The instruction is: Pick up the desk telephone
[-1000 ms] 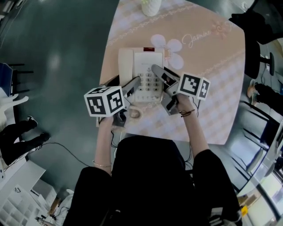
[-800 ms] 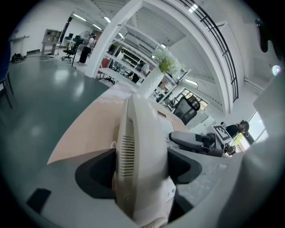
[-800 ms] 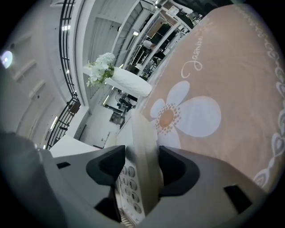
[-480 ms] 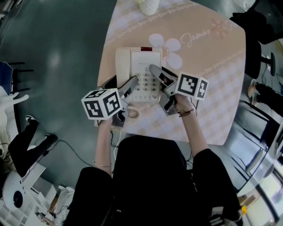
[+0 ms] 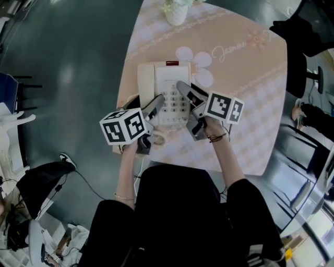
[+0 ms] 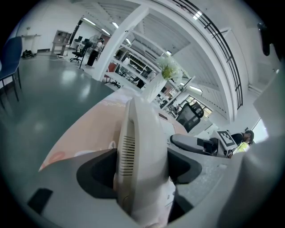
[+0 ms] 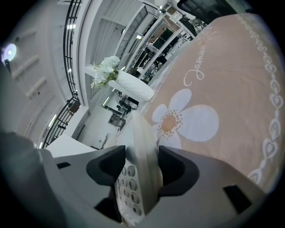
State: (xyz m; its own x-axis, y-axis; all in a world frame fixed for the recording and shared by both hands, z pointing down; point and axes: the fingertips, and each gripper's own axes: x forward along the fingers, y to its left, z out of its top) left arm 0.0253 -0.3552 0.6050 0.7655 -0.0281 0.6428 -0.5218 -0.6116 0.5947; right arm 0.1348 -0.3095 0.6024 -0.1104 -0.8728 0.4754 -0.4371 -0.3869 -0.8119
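The white desk telephone (image 5: 166, 83) sits at the near left of the peach table (image 5: 245, 104), its handset (image 5: 146, 81) on the left side. My left gripper (image 5: 156, 102) is shut on the phone's left edge. In the left gripper view the phone's side with its speaker slots (image 6: 142, 151) fills the space between the jaws of the left gripper (image 6: 141, 171). My right gripper (image 5: 185, 89) is shut on the phone's right edge. In the right gripper view the keypad side of the telephone (image 7: 142, 147) is clamped in the right gripper (image 7: 141, 167). Whether the phone is off the table is unclear.
A white vase (image 5: 176, 13) with flowers stands at the table's far edge, beyond the phone. A flower print (image 5: 195, 65) lies right of the phone. The coiled cord (image 5: 156, 138) hangs near the table's near edge. Dark floor lies to the left, chairs at right.
Both grippers stay clamped on the telephone. The phone and grippers have barely shifted in the view. A person at the far left floor has moved.
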